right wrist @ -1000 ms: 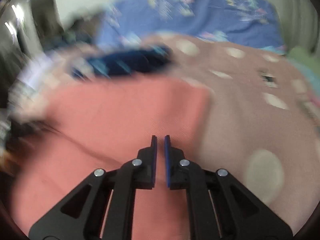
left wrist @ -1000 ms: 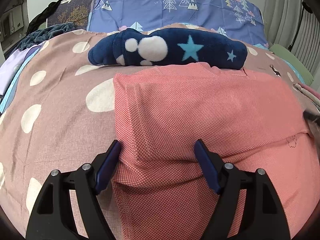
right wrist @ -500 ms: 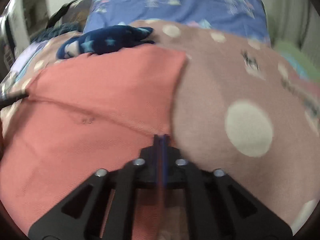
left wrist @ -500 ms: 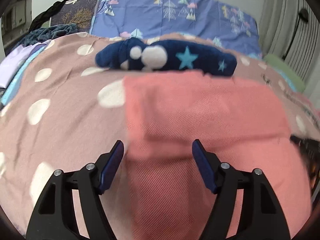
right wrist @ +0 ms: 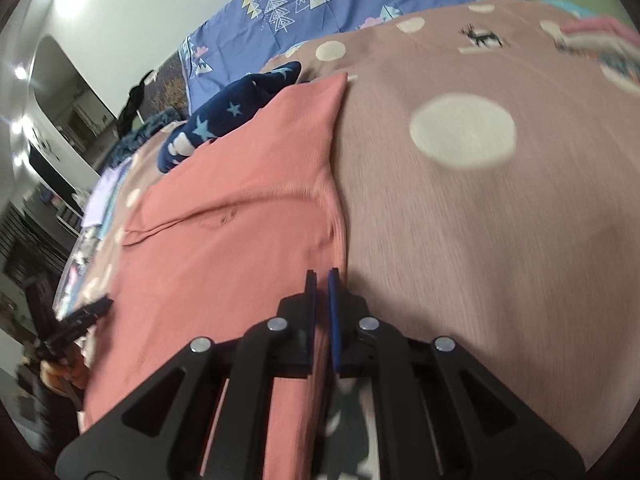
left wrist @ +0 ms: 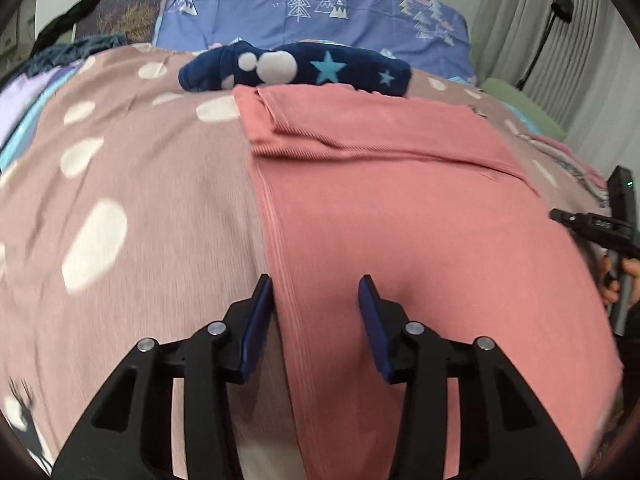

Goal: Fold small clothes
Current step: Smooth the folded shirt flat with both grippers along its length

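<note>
Spotted bedding (left wrist: 120, 184) carries the pink garment (left wrist: 400, 216). Left gripper (left wrist: 316, 312), jaws closing, straddles its left edge; right gripper (right wrist: 322, 312) looks nearly shut, jaws parting, perhaps on the hem. Uneven grips could skew the fold.

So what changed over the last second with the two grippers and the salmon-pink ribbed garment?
Both grippers drew back toward the near end of the salmon-pink ribbed garment. The left gripper now straddles its left edge with jaws closing but not yet pinching. The right gripper, nearly shut, came to the right edge, cloth between its pads. The navy star-print fleece and dotted bedspread stayed put.
</note>
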Motion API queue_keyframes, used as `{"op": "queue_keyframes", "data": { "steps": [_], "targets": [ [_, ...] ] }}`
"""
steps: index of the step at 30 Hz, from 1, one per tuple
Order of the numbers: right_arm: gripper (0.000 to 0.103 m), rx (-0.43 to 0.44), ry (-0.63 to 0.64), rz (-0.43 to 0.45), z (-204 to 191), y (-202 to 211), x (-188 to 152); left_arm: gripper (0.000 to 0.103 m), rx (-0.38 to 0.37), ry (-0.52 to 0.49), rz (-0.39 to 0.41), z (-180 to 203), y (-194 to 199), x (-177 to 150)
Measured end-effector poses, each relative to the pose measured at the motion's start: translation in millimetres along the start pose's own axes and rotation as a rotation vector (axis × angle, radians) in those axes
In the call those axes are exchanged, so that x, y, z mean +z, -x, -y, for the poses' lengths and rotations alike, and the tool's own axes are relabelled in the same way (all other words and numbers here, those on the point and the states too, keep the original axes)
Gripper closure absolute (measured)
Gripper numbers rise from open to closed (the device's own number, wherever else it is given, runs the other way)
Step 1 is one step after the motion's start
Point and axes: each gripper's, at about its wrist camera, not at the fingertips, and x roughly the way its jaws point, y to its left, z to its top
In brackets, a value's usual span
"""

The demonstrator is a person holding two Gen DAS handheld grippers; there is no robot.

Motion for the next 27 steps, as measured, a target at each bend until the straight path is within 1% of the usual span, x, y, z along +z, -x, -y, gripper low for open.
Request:
{"op": "queue_keyframes", "data": {
  "steps": [1, 2, 4, 5, 6, 7, 10, 13, 15, 18, 19, 21, 22, 24, 27],
  "targets": [
    [0.09, 0.011, -0.009, -0.005, 2, 5, -7, 0.058, -0.022, 0.0, -0.001, 0, 4, -6],
    [0.088, 0.026, -0.012, -0.01, 3, 9, -13, 0.058, -0.048, -0.006, -0.005, 2, 9, -13],
    [0.079, 0.06, -0.009, -0.017, 3, 18, -25, 0.058, -0.081, -0.029, -0.008, 4, 18, -28],
    [0.076, 0.072, 0.0, -0.021, 1, 23, -31, 0.058, -0.099, -0.035, -0.01, 6, 23, -35],
    [0.07, 0.078, 0.014, -0.026, -1, 28, -38, 0.058, -0.116, -0.035, -0.011, 7, 27, -41],
    [0.067, 0.074, 0.035, -0.032, -5, 33, -46, 0.058, -0.13, -0.032, -0.013, 7, 31, -47],
    [0.063, 0.073, 0.064, -0.042, -12, 47, -67, 0.056, -0.183, -0.012, -0.02, 7, 41, -62],
    [0.063, 0.106, 0.05, -0.054, -10, 63, -88, 0.052, -0.253, 0.011, -0.026, 7, 51, -78],
    [0.063, 0.13, 0.037, -0.059, -8, 74, -101, 0.052, -0.29, 0.029, -0.02, 6, 59, -89],
    [0.063, 0.184, 0.019, -0.076, -7, 90, -121, 0.052, -0.319, 0.05, -0.005, 8, 70, -106],
    [0.061, 0.224, 0.005, -0.088, -7, 94, -129, 0.052, -0.326, 0.054, -0.002, 10, 73, -111],
    [0.058, 0.277, -0.009, -0.102, -9, 100, -140, 0.052, -0.344, 0.046, 0.002, 15, 79, -120],
    [0.056, 0.29, -0.006, -0.107, -11, 102, -144, 0.052, -0.349, 0.038, 0.002, 18, 81, -124],
    [0.055, 0.286, 0.007, -0.112, -14, 98, -141, 0.052, -0.345, 0.031, -0.004, 19, 81, -123],
    [0.055, 0.304, -0.043, -0.124, -15, 85, -127, 0.052, -0.342, 0.042, -0.015, 22, 72, -114]
  ]
}}
